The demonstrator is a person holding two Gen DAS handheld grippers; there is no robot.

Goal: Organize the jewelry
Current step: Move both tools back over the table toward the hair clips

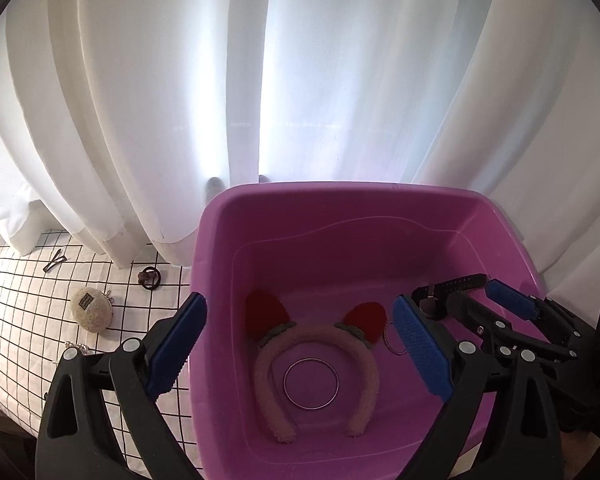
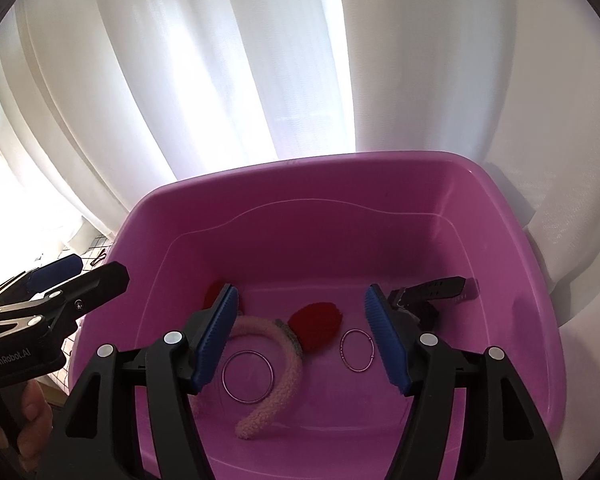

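A pink plastic tub holds a fuzzy pink headband with red ears, a metal bangle, a thin ring bracelet and a black watch. My left gripper is open and empty, straddling the tub's left wall. My right gripper is open and empty above the tub floor; it shows in the left wrist view over the tub's right side.
On the checked cloth left of the tub lie a beige fuzzy pouch, a dark hair tie, a dark hair clip and a silvery chain. White curtains hang behind.
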